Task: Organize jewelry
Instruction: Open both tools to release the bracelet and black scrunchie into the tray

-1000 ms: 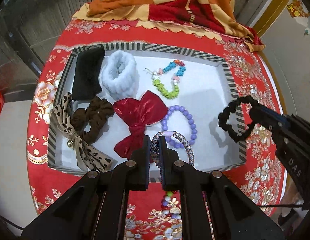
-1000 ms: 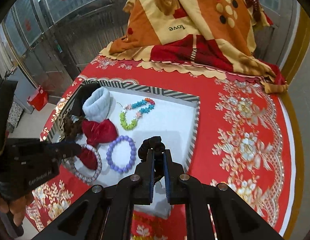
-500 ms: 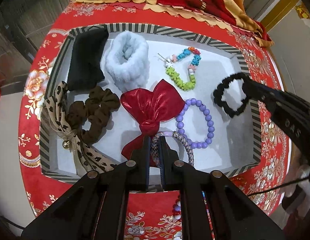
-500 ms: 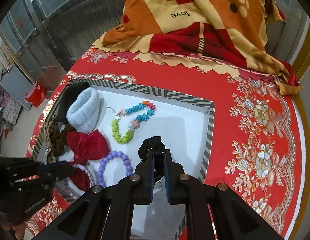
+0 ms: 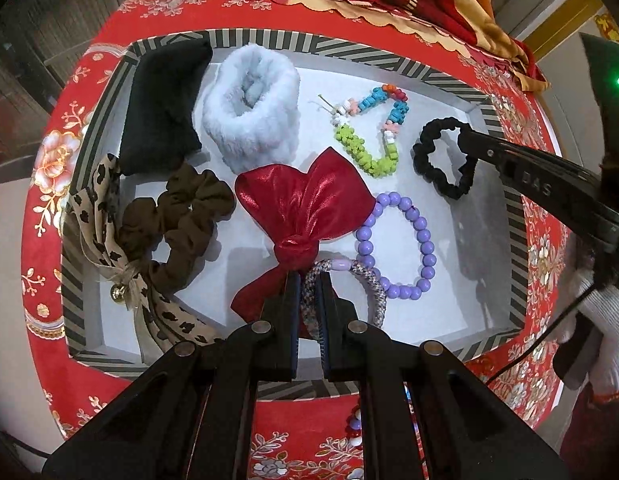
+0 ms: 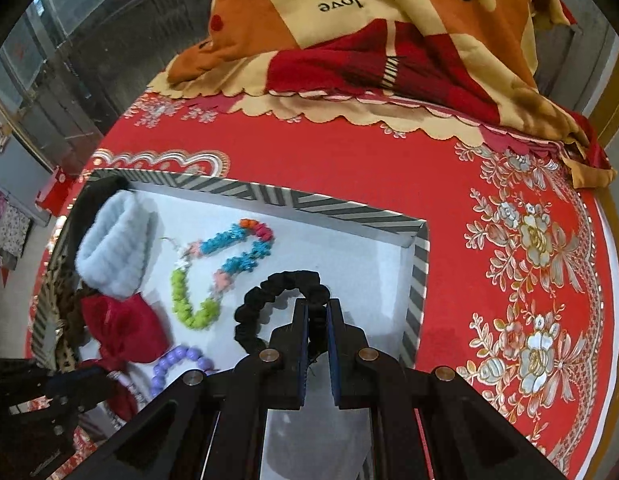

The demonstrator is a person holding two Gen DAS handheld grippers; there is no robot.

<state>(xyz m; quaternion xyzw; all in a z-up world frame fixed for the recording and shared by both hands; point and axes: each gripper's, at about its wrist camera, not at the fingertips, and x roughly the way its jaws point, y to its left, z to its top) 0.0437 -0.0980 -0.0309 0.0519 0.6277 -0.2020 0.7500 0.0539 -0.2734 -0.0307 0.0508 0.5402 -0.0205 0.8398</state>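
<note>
While clamped, left tongs (image 5: 309, 280) grip braided bracelet (image 5: 365, 276)

My right gripper (image 6: 317, 312) has carried the black scrunchie (image 5: 443, 156) from outside the tray's (image 5: 349, 50) right rim to over the white floor, just right of the multicolored bead bracelet (image 5: 369, 132). My left gripper (image 5: 309, 284) has pushed forward with the woven bracelet (image 5: 373, 284), now beside the red bow's (image 5: 305, 204) knot.

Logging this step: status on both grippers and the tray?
Left gripper shut on braided bracelet. Right gripper shut on black scrunchie, over tray. Free floor beneath; purple bead bracelet close by.
</note>
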